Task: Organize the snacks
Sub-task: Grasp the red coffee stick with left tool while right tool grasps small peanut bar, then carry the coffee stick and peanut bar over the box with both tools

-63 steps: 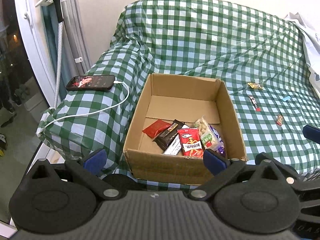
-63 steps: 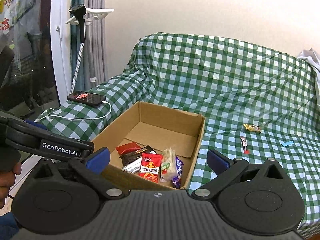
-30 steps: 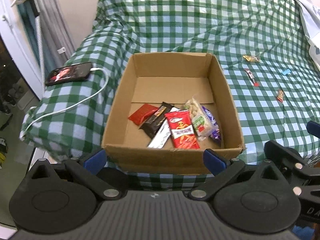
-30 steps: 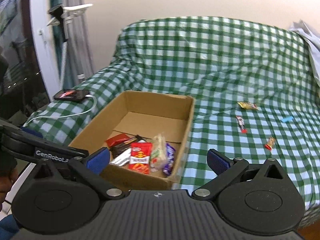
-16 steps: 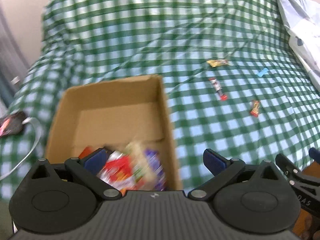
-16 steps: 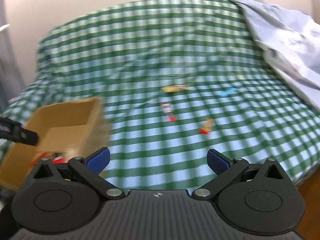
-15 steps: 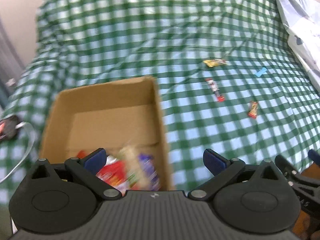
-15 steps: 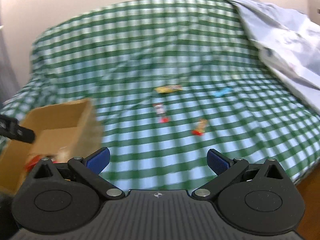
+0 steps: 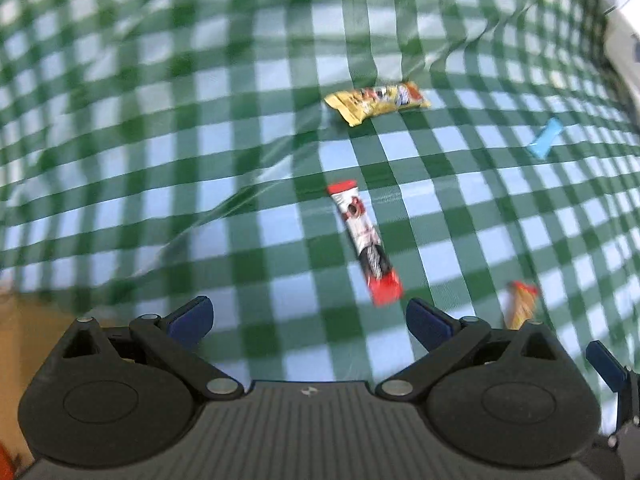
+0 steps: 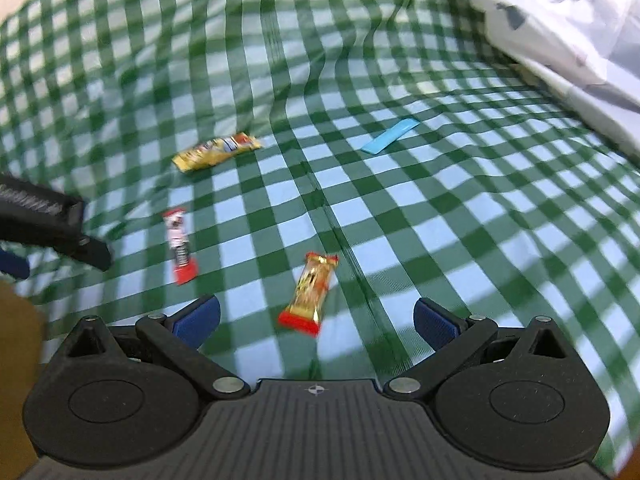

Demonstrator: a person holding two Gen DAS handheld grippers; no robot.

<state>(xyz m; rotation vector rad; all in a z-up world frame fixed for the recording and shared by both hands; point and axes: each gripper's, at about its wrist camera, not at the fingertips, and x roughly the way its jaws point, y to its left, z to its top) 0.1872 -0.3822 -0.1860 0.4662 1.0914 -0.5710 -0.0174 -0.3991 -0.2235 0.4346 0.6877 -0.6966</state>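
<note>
Several loose snacks lie on the green checked cover. A red and white stick packet lies just ahead of my open, empty left gripper; it also shows in the right wrist view. A yellow packet lies farther back. A gold and red candy lies between the fingers of my open, empty right gripper; it also shows at the left view's right side. A blue strip lies far right.
The cardboard box's edge shows at the lower left of both views. A pale sheet or pillow lies at the upper right. The left gripper's body shows at the right view's left edge.
Both grippers have swung right from the box and moved down close to the loose snacks on the cover. Both stay open.
</note>
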